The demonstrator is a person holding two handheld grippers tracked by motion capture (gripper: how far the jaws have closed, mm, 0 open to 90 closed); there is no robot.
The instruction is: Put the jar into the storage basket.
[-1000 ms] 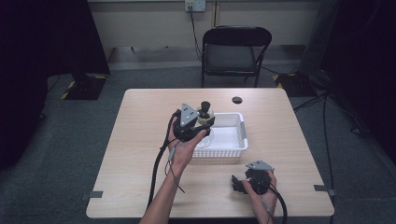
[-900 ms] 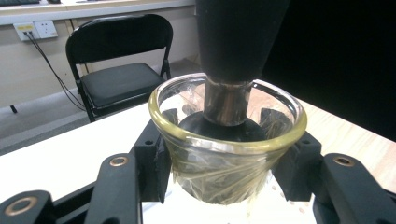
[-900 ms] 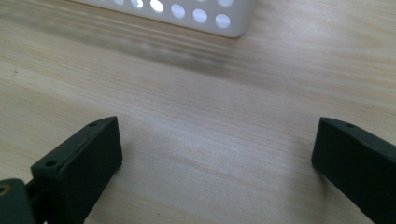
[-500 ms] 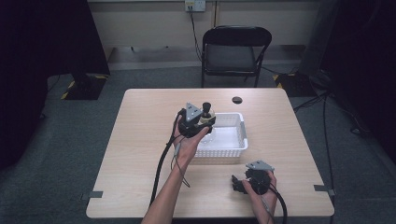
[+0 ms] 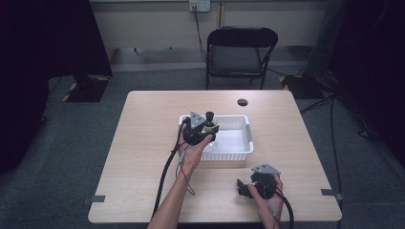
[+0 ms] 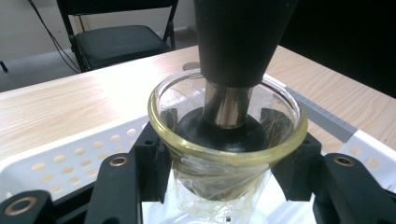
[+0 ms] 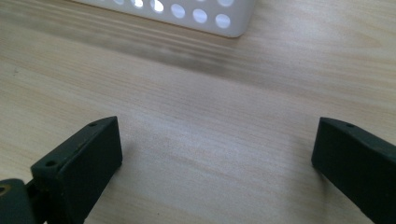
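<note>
Pale wooden bench [image 5: 143, 143], dark room behind. Left tongs [image 6: 219, 168] clamped round a small glass cup [image 6: 227, 140], black-handled tamper [image 6: 233, 56] standing inside, held low over the white basket [image 5: 239, 152]. Right tongs [image 7: 210, 158] spread wide, empty, resting near the bench's front edge. Glass likely brittle, slick, top-heavy with the tamper; best gripped round the cup wall below the rim, gently.

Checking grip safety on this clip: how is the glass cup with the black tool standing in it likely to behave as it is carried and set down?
The glass cup looks smooth and rigid, so probably slippery and breakable between the left gripper jaws clamping its sides. The tall black tool rises well above its rim, so it may be top-heavy and tip when set in the white basket.
</note>
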